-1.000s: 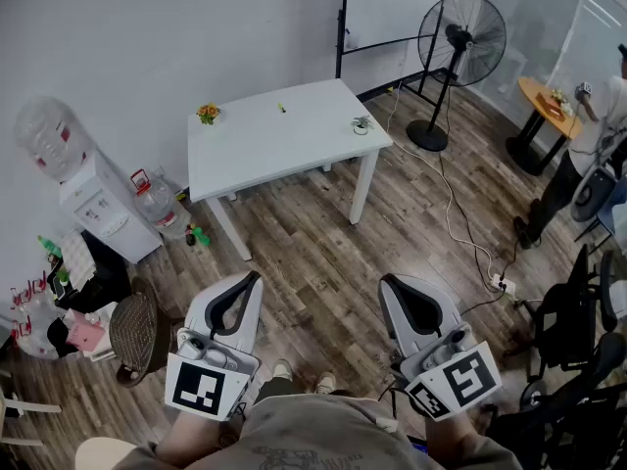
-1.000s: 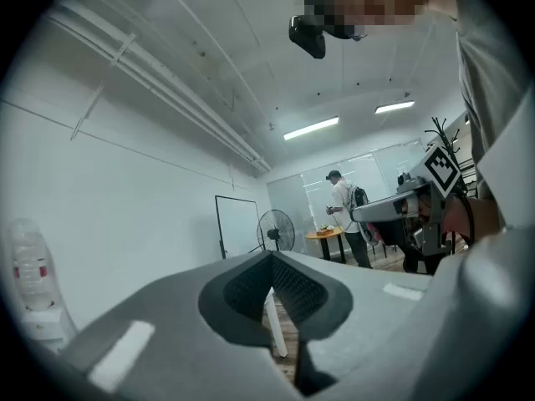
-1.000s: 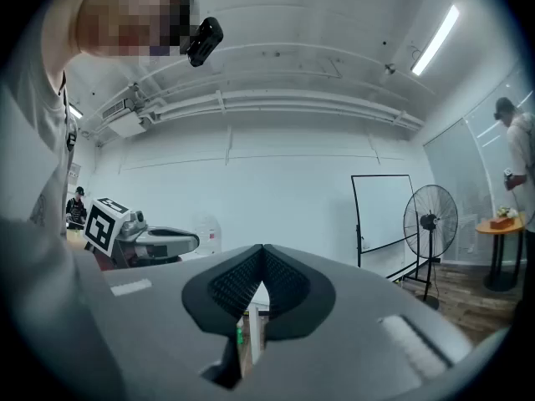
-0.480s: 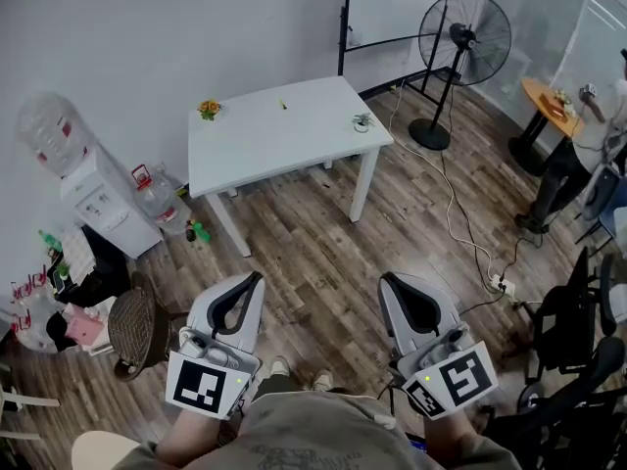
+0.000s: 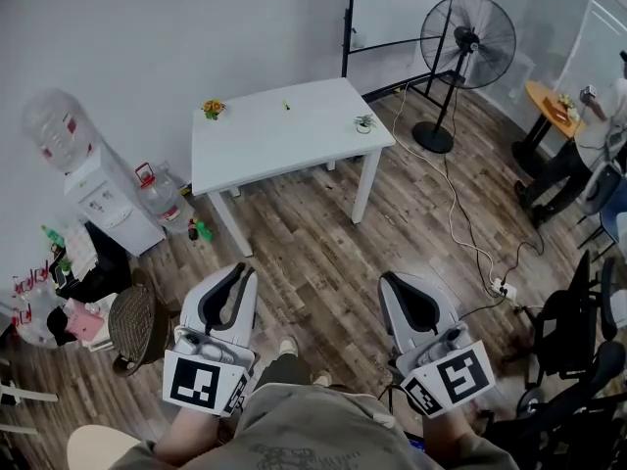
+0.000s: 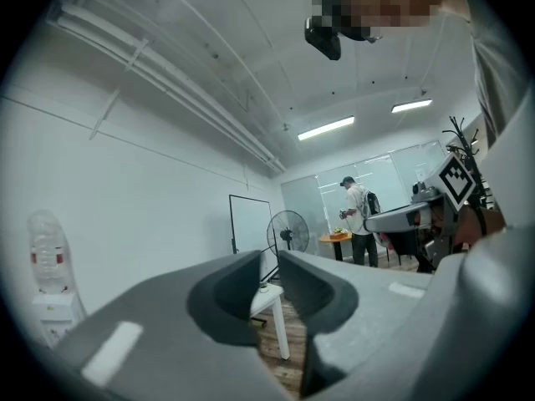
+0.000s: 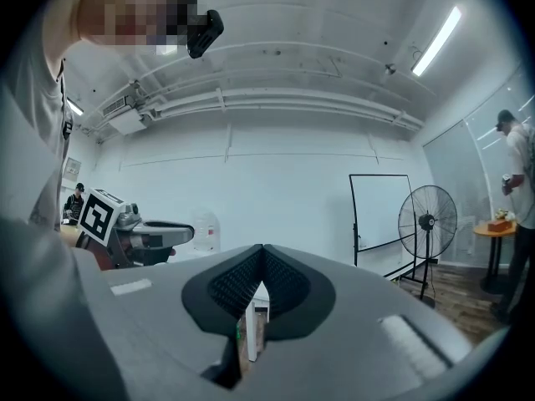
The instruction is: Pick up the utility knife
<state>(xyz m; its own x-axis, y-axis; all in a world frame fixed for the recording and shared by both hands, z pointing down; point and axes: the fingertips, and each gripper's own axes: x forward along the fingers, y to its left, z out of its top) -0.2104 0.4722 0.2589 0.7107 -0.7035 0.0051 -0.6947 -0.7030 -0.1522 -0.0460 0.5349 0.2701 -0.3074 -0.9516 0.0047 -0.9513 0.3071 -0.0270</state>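
Observation:
A small yellow-green object (image 5: 286,105), too small to identify, lies near the far edge of the white table (image 5: 294,140) across the room; I cannot make out the utility knife for certain. Both grippers are held low by the person's body, well short of the table. The left gripper (image 5: 247,270) points up toward the table with its jaws a narrow slit apart and nothing between them; the same slit shows in the left gripper view (image 6: 267,257). The right gripper (image 5: 385,278) is shut and empty, its tips touching (image 7: 262,247).
An orange flower pot (image 5: 209,110) and a small plant (image 5: 364,121) stand on the table. Beside it are a water dispenser (image 5: 98,199), bottles and a wicker basket (image 5: 134,329). A fan (image 5: 467,42), floor cable (image 5: 456,223), black chairs (image 5: 578,331) and a person (image 5: 588,135) are at the right.
The head view has drifted slightly, so the table sits a little to the right. The left gripper has shifted slightly left. The person at the far right has stepped about.

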